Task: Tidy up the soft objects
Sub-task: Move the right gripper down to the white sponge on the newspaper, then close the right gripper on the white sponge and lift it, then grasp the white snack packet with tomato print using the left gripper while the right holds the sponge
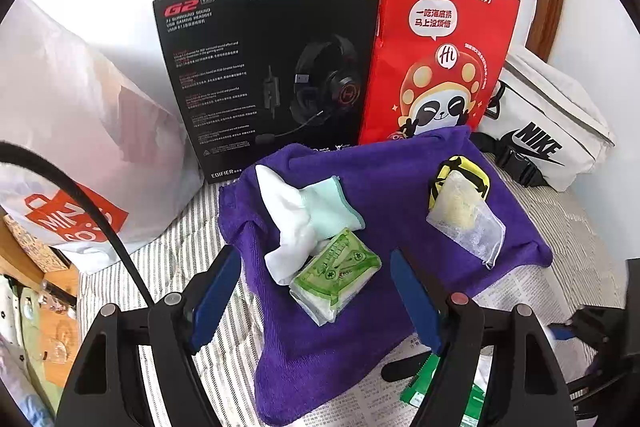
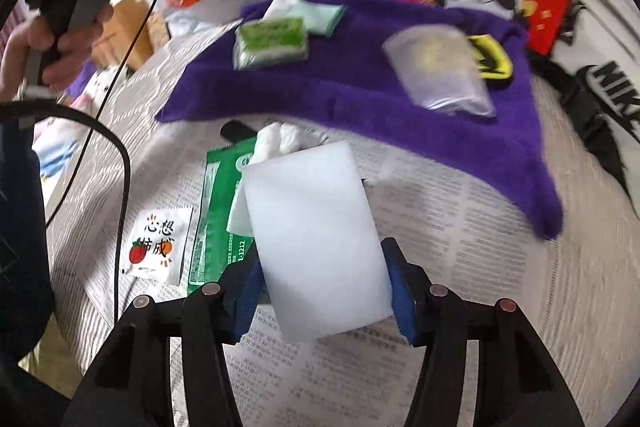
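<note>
Two fisheye views look down over a surface spread with newspaper print and striped fabric; whether it is a bed or a bench cannot be told.

In the right wrist view, a white foam sponge block (image 2: 316, 247) fills the lower centre of the frame. It sits between the blue pads of the right tool (image 2: 322, 297), whose jaws stand about half open and appear to press on its two long sides. Judged by its look, the block is very light and squashy, so a gentle squeeze across the narrow width, near the middle, should hold it without crushing it. Just beyond it lie a crumpled white tissue (image 2: 280, 139), a green wipes packet (image 2: 216, 211) and a small white sachet with fruit print (image 2: 156, 247).

A purple towel (image 2: 352, 91) crosses the upper half of the frame. On it rest a green tissue pack (image 2: 272, 43), a white and mint sock (image 2: 316, 13) and a clear bag of pale filling (image 2: 436, 71) lying over a yellow and black pouch (image 2: 490, 57). All look limp and light; the plastic wraps may be slippery.

In the left wrist view, the left tool (image 1: 316, 297) hovers above the towel's near edge, jaws wide and holding nothing. In the upper part of that frame stand a black headset box (image 1: 264, 67), a red paper bag (image 1: 436, 43) and a white Nike bag (image 1: 548, 131).
</note>
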The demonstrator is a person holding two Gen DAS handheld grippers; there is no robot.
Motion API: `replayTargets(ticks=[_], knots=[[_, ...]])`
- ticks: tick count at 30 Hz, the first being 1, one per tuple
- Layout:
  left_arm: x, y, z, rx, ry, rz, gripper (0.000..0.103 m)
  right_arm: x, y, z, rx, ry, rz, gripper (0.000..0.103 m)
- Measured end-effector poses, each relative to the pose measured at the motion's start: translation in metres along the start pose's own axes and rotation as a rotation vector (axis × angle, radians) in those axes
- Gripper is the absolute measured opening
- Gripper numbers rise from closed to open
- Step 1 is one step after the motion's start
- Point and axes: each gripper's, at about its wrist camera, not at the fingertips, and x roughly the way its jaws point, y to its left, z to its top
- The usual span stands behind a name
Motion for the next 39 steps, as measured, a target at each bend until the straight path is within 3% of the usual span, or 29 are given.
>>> replayTargets(ticks=[5,12,16,26,31,37,39], knots=[[-0.011,-0.006,-0.001,0.009,-0.024,0.056,0.076,-0.033,-0.005,-0.004,0.095,-0.057,-0.064,0.056],[-0.033,-0.018,-0.039,-0.05,-0.016,-0.04,0.076,-0.078,-0.006,-0.012,0.165,-0.137,-0.089,0.057],[-0.048,-0.033,-0.069,0.003,0.0,-0.032,0.076,-0.096,-0.009,-0.009,0.2,-0.171,-0.095,0.057],[-0.043,-0.061,-0.149,0.08,0.093,-0.111,0.077,-0.135,-0.016,-0.016,0.293,-0.272,-0.163,0.058],[-0.026,-0.074,-0.176,0.122,0.14,-0.132,0.077,-0.136,-0.018,-0.032,0.291,-0.271,-0.157,0.058],[-0.018,-0.094,-0.199,0.258,0.165,-0.121,0.077,-0.134,-0.027,-0.039,0.315,-0.263,-0.164,0.059],[-0.016,-0.095,-0.201,0.287,0.142,-0.112,0.085,-0.131,-0.03,-0.039,0.319,-0.26,-0.159,0.059]])
